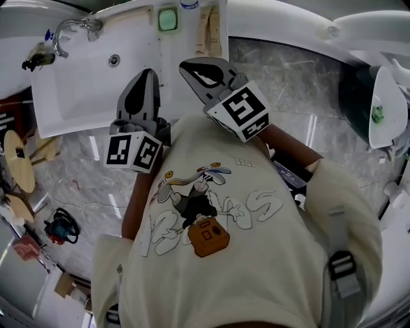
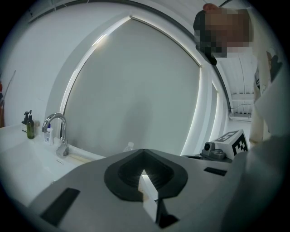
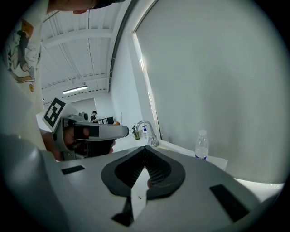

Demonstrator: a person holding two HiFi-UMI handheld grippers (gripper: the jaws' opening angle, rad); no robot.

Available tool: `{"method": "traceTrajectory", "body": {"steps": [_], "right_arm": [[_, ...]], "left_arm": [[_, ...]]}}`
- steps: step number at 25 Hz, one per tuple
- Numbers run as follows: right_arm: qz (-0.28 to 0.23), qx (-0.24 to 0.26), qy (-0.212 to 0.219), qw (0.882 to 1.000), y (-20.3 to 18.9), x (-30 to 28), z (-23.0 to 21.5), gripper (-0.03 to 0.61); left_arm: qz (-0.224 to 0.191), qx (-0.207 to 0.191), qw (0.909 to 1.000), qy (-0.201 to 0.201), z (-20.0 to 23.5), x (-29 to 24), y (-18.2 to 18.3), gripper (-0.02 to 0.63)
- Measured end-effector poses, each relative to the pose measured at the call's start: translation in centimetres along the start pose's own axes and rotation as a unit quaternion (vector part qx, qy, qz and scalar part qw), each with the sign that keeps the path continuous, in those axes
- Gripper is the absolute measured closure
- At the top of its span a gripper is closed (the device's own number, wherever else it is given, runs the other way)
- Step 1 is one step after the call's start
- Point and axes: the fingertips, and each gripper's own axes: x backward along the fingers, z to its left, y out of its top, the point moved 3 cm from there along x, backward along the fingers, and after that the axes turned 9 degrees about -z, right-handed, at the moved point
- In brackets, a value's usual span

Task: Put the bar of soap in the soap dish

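In the head view a white sink counter (image 1: 96, 77) runs along the top left. On its back edge lies a green block in a pale frame (image 1: 168, 19); I cannot tell whether this is the soap or the dish. Next to it lies a beige strip (image 1: 208, 29). My left gripper (image 1: 146, 75) and right gripper (image 1: 187, 65) hang side by side in front of the counter, both pointing at it. In the left gripper view the left gripper (image 2: 144, 152) is shut with nothing in it. The right gripper (image 3: 145, 148) is likewise shut and empty.
A faucet (image 1: 70, 29) stands at the basin's left, with a dark bottle (image 2: 30, 127) beside it. A water bottle (image 3: 201, 145) stands on the counter. A dark round fixture (image 1: 359, 96) is at the right, wooden stools (image 1: 19, 160) and a tool (image 1: 61, 227) at the left.
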Motion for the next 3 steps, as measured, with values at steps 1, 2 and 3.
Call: {"method": "traceTrajectory", "body": {"steps": [1,2,3], "right_arm": [[0.001,0.000,0.000,1.000,0.00,0.12,-0.01,0.571],[0.002,0.000,0.000,1.000,-0.01,0.25,-0.03,0.571],[0.003,-0.001,0.000,1.000,-0.02,0.39,-0.04,0.571]], "left_arm": [[0.000,0.001,1.0000,-0.001,-0.11,-0.05,-0.02,0.606],[0.001,0.002,1.0000,-0.001,-0.21,-0.10,-0.06,0.606],[0.001,0.003,1.0000,-0.001,-0.31,-0.14,-0.10,0.606]]}}
